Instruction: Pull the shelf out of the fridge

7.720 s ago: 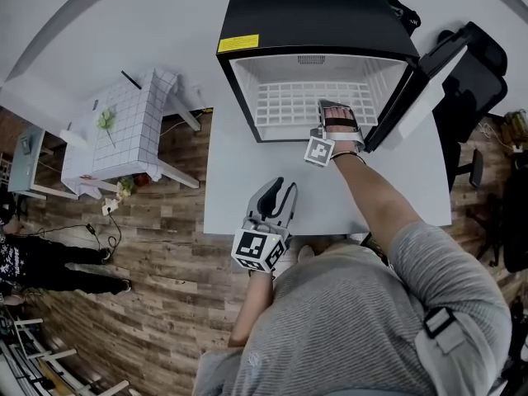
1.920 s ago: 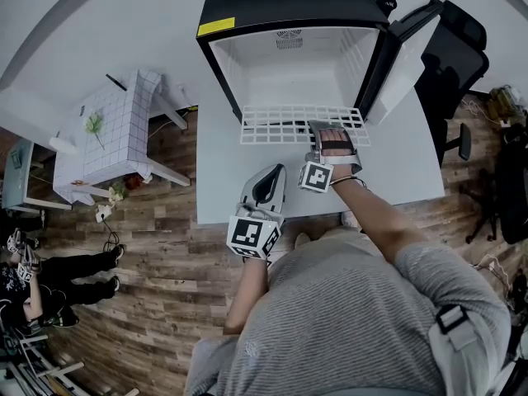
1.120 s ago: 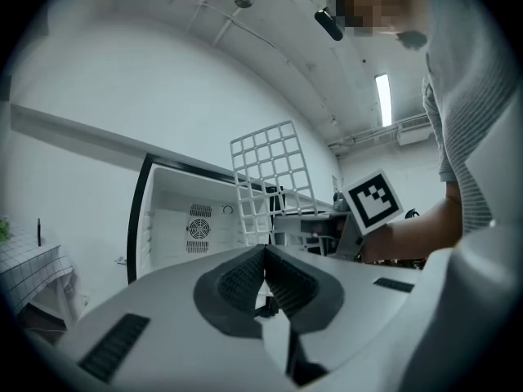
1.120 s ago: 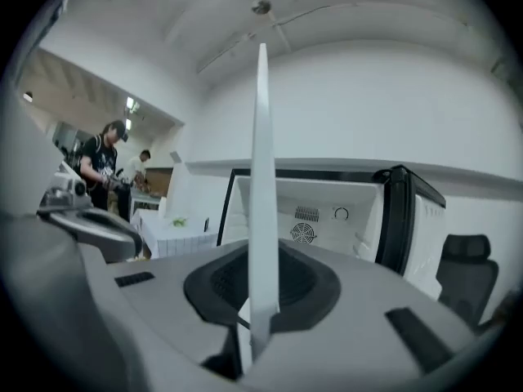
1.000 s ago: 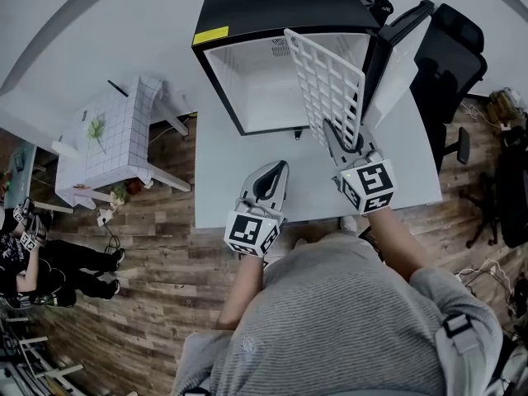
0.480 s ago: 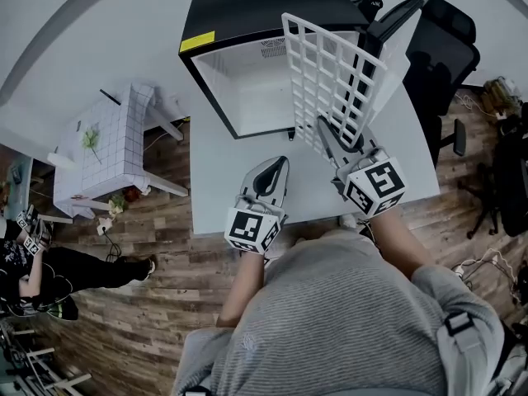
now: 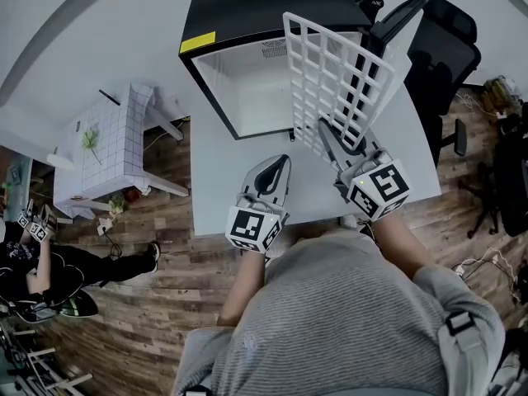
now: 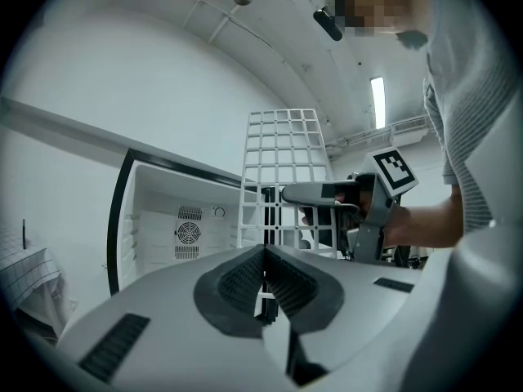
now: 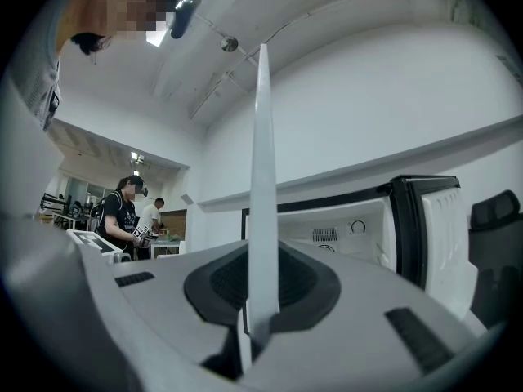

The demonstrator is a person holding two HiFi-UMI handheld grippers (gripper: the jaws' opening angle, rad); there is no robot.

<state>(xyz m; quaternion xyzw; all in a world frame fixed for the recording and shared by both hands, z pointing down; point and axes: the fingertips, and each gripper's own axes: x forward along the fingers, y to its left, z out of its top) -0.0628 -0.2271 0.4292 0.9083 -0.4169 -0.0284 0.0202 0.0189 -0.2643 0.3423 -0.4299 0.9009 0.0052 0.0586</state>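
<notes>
The right gripper (image 7: 324,130) is clamped tight on the lower edge of the white wire shelf (image 7: 334,81). In the right gripper view the shelf runs up from between the jaws as a thin strip, seen edge-on. The shelf stands on edge, fully out of the fridge (image 7: 247,7). It is held above the right half of the table (image 7: 216,190), in front of the open compartment and beside the swung-open door (image 7: 396,44). The left gripper (image 7: 283,164) is closed with nothing between its jaws. It sits at the table's near edge and points toward the fridge. A black office chair (image 7: 450,48) stands beyond the table's far right corner.
</notes>
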